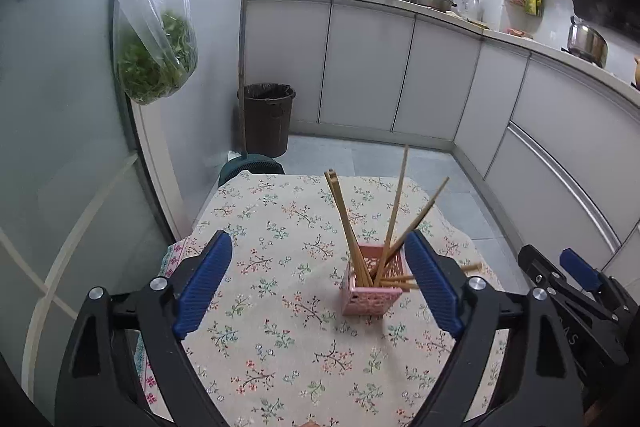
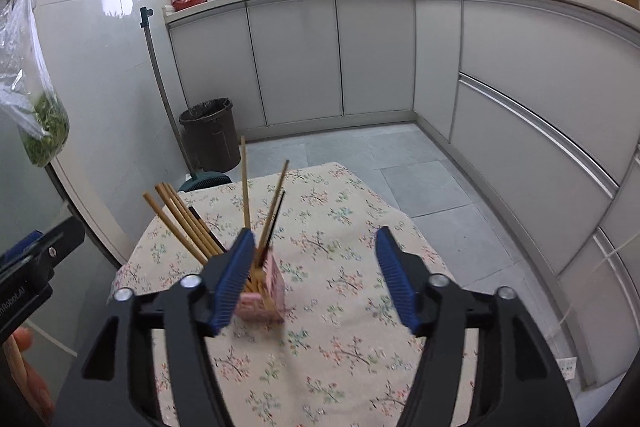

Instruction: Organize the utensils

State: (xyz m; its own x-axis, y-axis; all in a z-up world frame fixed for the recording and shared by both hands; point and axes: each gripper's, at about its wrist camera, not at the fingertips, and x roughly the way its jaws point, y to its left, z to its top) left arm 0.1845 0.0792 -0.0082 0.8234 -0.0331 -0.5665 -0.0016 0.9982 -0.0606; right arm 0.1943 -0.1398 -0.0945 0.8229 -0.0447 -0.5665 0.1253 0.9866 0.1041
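Small pink perforated plastic holder point(image 1: 371, 281) stands upright on the floral-print tablecloth point(image 1: 280, 347), loaded with long wooden chopsticks point(image 1: 348, 227) that fan out of its mouth, some leaning left, some right; a few more tips poke out level behind the left gripper's right pad, whether lying in the holder or on the cloth I cannot tell. Left gripper point(image 1: 316, 283): jaws spread wide, nothing between the pads but air, holder sitting ahead and right of centre, near the right pad. Right gripper point(image 2: 316, 279): jaws also apart and empty; from its own view the holder point(image 2: 268, 287) lies just off its left pad, outside the gap, not clasped. Chopsticks' point(image 2: 188, 227) long axes run steeply upward, tilted. Judgement: both hands are near, the left better lined up; any next grasp must come across a stick's length, from above the holder's rim.
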